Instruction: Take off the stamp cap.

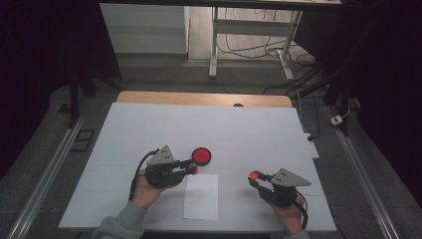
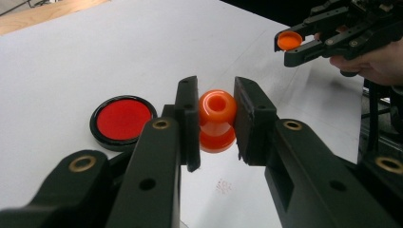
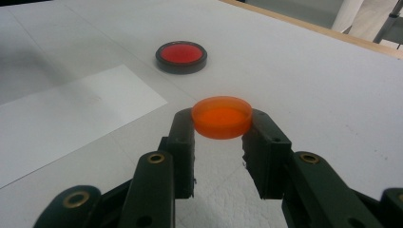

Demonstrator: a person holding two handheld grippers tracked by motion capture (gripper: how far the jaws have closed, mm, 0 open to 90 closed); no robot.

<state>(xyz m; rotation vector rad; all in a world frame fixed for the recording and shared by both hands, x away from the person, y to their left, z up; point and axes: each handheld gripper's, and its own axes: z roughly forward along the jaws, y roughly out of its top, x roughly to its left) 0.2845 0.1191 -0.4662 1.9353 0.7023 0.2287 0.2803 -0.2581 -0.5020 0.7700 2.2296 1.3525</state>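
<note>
Both forearms come in from the six o'clock edge of the high view, each hand around a black two-jaw tool. On the person's left, the left gripper [image 1: 193,168] points toward three o'clock and is clamped on a small orange spool-shaped stamp [image 1: 194,171]; in the left gripper view the jaws press its waisted body from either side, its hollow round end facing the camera [image 2: 216,120]. At about one o'clock from that jaw tip, just beside it but not touching, a round ink pad [image 1: 201,156] lies on the white table cover [image 1: 259,134], red inside a black rim; the same pad sits at nine o'clock of the stamp in the left gripper view [image 2: 123,120].

At four o'clock of the table centre, the right gripper [image 1: 254,177] points toward nine o'clock, its jaws closed on a shallow orange cap [image 1: 254,175]. The right gripper view has the cap [image 3: 222,117] pinched by its rim between the two fingertips, flat face up, held above the cover, with the ink pad [image 3: 181,56] farther off at eleven o'clock.

Between the two grippers a white sheet of paper [image 1: 201,196] lies flat on the cover, running toward six o'clock; the left gripper's tip hangs over its upper left corner. Stamp and cap are well apart, facing each other across the paper.
</note>
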